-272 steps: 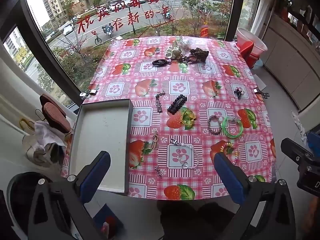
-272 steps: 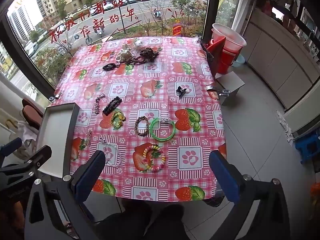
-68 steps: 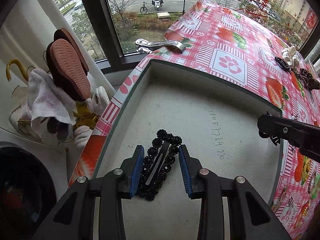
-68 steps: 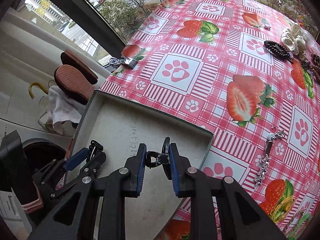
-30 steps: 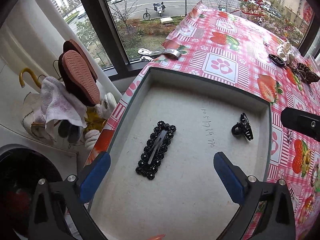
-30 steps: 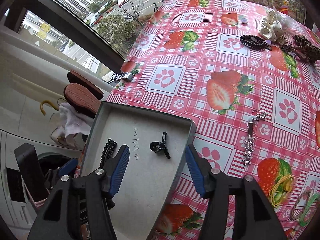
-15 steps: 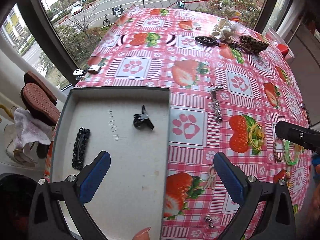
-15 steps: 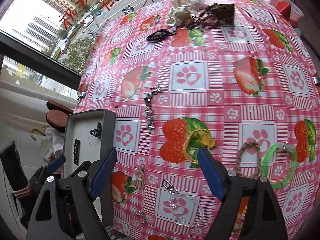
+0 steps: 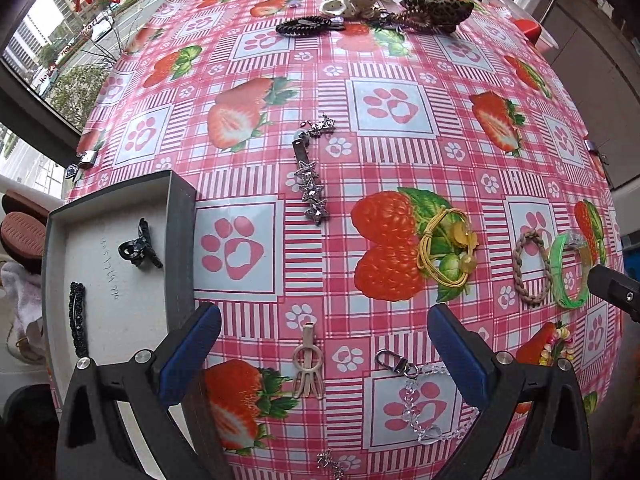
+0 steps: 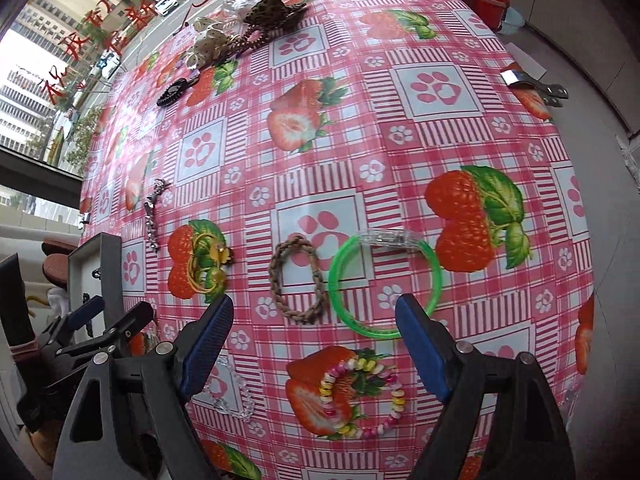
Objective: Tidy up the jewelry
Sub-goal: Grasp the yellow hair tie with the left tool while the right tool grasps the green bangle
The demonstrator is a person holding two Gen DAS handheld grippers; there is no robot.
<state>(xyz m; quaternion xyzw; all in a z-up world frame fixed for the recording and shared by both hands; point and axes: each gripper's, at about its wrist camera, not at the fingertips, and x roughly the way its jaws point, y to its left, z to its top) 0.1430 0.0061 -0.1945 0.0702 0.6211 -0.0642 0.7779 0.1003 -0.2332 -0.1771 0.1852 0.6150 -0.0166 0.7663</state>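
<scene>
The left hand-held gripper (image 9: pixel 322 352) hangs over the bench (image 9: pixel 400 152), which is covered in a pink checked oilcloth printed with strawberries and paw marks; its blue-padded jaws stand wide apart with nothing between them, above a beige forked hair clip (image 9: pixel 307 368) and a clear bead chain with a metal clasp (image 9: pixel 416 396). At the bench's left edge sits a shallow grey cardboard tray (image 9: pixel 182 240) holding a small black claw clip (image 9: pixel 138 246) and a long black beaded barrette (image 9: pixel 77 318). The right hand-held gripper (image 10: pixel 314 350) is likewise spread wide and empty, above a braided tan cord bracelet (image 10: pixel 296 276) and a translucent green plastic bangle (image 10: pixel 384 284) lying side by side. Just below them lies a multicoloured bead bracelet (image 10: pixel 362 398). A yellow elastic hair tie with amber beads (image 9: pixel 446 248) rests on a printed strawberry.
</scene>
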